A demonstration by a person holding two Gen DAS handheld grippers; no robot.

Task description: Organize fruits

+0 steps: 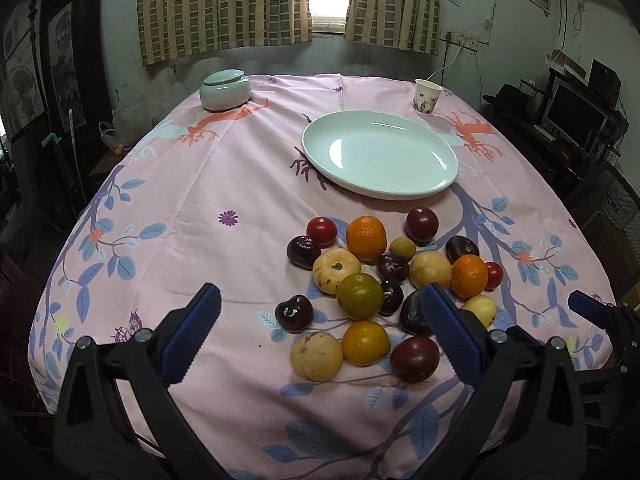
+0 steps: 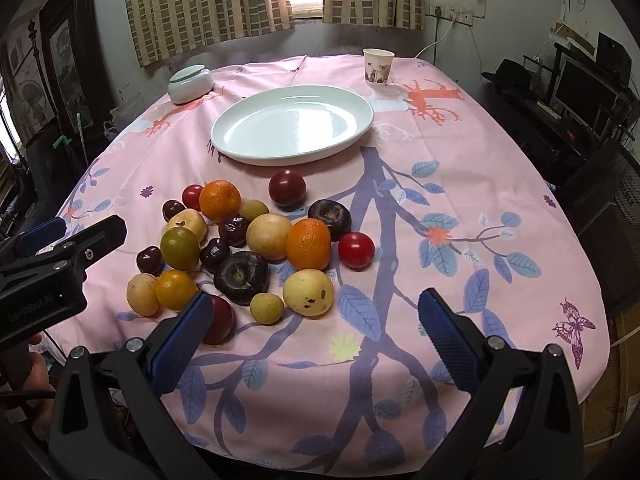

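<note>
A pile of mixed fruit (image 1: 384,280) lies on the pink tablecloth: oranges, yellow round fruits, dark plums, red tomatoes and small cherries. It also shows in the right wrist view (image 2: 256,248). An empty white oval plate (image 1: 380,154) sits behind the pile, and shows in the right wrist view too (image 2: 292,124). My left gripper (image 1: 324,320) is open and empty, hovering over the near edge of the pile. My right gripper (image 2: 312,320) is open and empty, just right of the pile's near side. The left gripper appears at the left edge of the right wrist view (image 2: 60,264).
A pale lidded ceramic jar (image 1: 225,90) stands at the far left of the table (image 1: 200,220). A paper cup (image 1: 427,96) stands at the far right. Dark furniture and a monitor (image 1: 572,116) lie beyond the right table edge. Curtains hang behind.
</note>
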